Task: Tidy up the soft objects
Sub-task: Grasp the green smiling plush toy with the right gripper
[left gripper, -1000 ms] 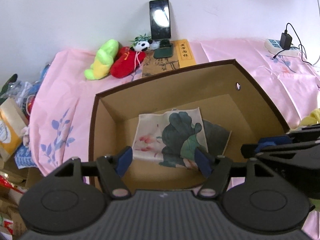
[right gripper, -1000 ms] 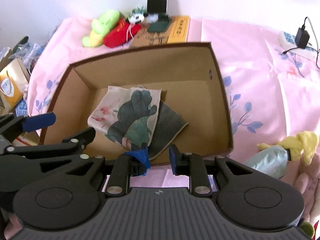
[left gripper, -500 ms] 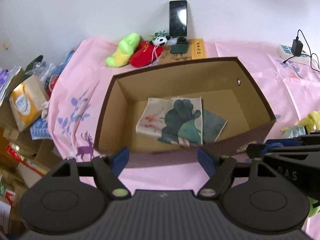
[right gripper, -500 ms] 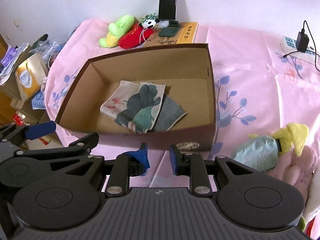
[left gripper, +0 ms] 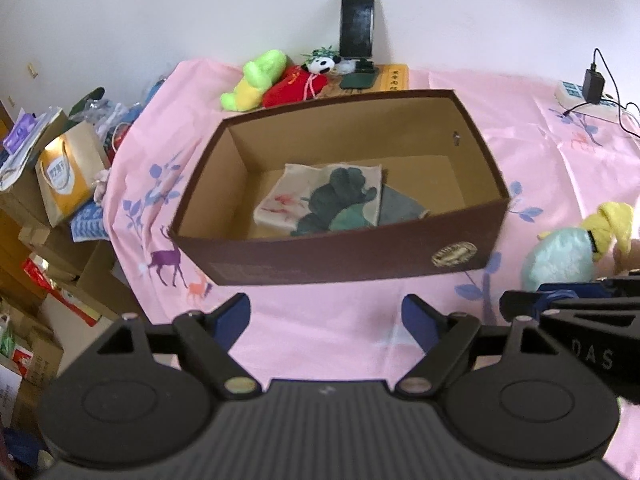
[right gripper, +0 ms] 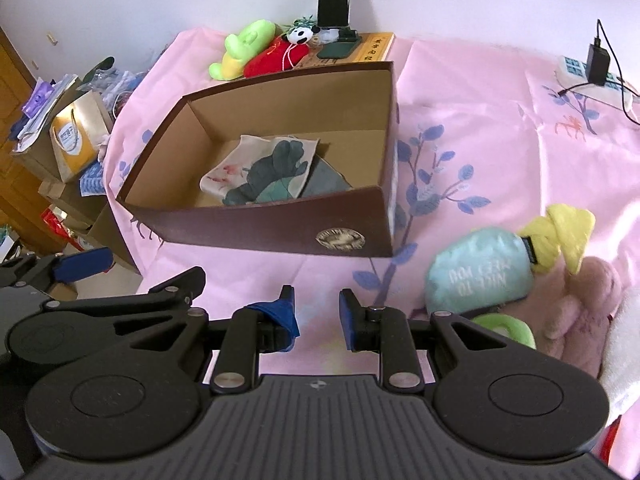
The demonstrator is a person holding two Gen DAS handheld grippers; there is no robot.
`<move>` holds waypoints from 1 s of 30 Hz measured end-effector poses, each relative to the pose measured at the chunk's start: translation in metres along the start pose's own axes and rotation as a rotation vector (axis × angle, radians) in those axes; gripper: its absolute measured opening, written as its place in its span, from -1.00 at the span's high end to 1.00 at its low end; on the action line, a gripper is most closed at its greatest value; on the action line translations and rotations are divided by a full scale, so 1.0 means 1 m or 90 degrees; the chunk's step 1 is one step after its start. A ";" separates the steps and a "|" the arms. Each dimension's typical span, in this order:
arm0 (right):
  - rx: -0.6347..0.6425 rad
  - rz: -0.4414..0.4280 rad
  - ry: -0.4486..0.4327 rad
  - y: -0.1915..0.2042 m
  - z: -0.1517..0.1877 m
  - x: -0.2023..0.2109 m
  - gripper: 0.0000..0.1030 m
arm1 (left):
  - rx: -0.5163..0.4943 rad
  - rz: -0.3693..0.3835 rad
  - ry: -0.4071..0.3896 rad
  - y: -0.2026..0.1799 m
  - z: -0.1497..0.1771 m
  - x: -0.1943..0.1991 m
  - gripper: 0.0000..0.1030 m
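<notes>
Brown cardboard box (left gripper: 344, 268) on a pink floral-print cloth (left gripper: 520, 148) over the surface, holding flat printed fabric pieces (left gripper: 320, 200). Near its right corner lie a mint plush pouch (right gripper: 480, 276), a yellow plush (right gripper: 568, 236) and pink fuzzy plush (right gripper: 580, 320). Left tool (left gripper: 326, 316): jaws spread, just been opening, nothing between them. Right tool (right gripper: 316, 312): narrow gap, empty.

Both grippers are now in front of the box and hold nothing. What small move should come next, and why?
Probably swing the right gripper toward the pale blue plush and open it. The box holds only a folded cloth, so there is room. That plush lies just right of this gripper, nearer than the green plush behind the box. Its jaws stand narrow and empty; the left gripper has just been opening, with nothing between its jaws.
</notes>
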State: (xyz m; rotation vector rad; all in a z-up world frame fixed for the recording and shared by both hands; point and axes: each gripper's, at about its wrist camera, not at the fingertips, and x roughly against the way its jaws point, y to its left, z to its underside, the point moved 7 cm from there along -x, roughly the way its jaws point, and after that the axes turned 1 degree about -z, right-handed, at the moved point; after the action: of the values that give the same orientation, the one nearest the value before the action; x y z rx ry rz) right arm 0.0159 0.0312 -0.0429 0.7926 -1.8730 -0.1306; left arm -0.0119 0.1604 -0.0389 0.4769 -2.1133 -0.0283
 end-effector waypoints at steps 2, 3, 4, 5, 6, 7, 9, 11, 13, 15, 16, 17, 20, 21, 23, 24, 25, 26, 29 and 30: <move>-0.005 -0.007 0.002 -0.007 0.007 0.002 0.88 | 0.002 0.005 0.003 -0.008 0.007 0.002 -0.63; -0.009 -0.010 0.006 -0.011 0.011 0.003 0.88 | 0.001 0.007 0.006 -0.012 0.010 0.003 -0.63; -0.012 -0.013 0.009 -0.015 0.015 0.003 0.88 | 0.000 0.010 0.010 -0.016 0.014 0.003 -0.63; -0.018 -0.013 0.014 -0.021 0.019 0.003 0.88 | -0.002 0.014 0.015 -0.021 0.017 0.003 -0.63; -0.022 -0.014 0.018 -0.025 0.023 0.003 0.88 | -0.004 0.020 0.024 -0.027 0.021 0.002 -0.63; -0.026 -0.014 0.021 -0.030 0.027 0.003 0.88 | -0.004 0.027 0.033 -0.032 0.025 0.002 -0.63; -0.041 -0.015 0.023 -0.042 0.035 0.005 0.88 | -0.013 0.046 0.049 -0.044 0.031 -0.001 -0.63; -0.058 -0.022 0.025 -0.054 0.041 0.009 0.88 | -0.027 0.069 0.060 -0.055 0.035 -0.001 -0.63; -0.075 -0.026 0.017 -0.068 0.046 0.014 0.88 | -0.042 0.102 0.064 -0.068 0.037 -0.001 -0.63; -0.094 -0.012 0.001 -0.087 0.051 0.023 0.88 | -0.061 0.134 0.064 -0.081 0.040 -0.001 -0.62; -0.103 -0.005 -0.006 -0.096 0.053 0.028 0.88 | -0.071 0.144 0.062 -0.086 0.040 -0.001 -0.62; -0.110 0.000 -0.013 -0.106 0.055 0.033 0.88 | -0.079 0.153 0.060 -0.092 0.041 -0.002 -0.62; -0.134 0.017 -0.030 -0.135 0.062 0.051 0.87 | -0.101 0.186 0.057 -0.109 0.043 -0.003 -0.62; -0.142 0.024 -0.037 -0.143 0.064 0.055 0.87 | -0.109 0.198 0.057 -0.115 0.043 -0.004 -0.62; -0.171 0.030 -0.051 -0.159 0.067 0.062 0.87 | -0.119 0.231 0.056 -0.125 0.043 -0.005 -0.62; -0.185 0.028 -0.054 -0.165 0.069 0.064 0.87 | -0.120 0.254 0.059 -0.131 0.044 -0.005 -0.62; -0.198 0.025 -0.055 -0.170 0.070 0.064 0.87 | -0.122 0.276 0.065 -0.136 0.045 -0.005 -0.62; -0.212 0.020 -0.056 -0.174 0.070 0.064 0.87 | -0.125 0.303 0.073 -0.142 0.047 -0.005 -0.63; -0.231 -0.007 -0.060 -0.176 0.070 0.063 0.87 | -0.135 0.363 0.082 -0.158 0.052 -0.004 -0.69; -0.229 -0.021 -0.057 -0.173 0.069 0.061 0.87 | -0.137 0.374 0.081 -0.162 0.053 -0.003 -0.71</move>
State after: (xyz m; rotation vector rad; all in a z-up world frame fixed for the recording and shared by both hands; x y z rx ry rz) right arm 0.0221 -0.1562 -0.1009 0.5753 -1.8486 -0.5153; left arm -0.0007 0.0035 -0.1041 -0.2712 -2.0216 0.1084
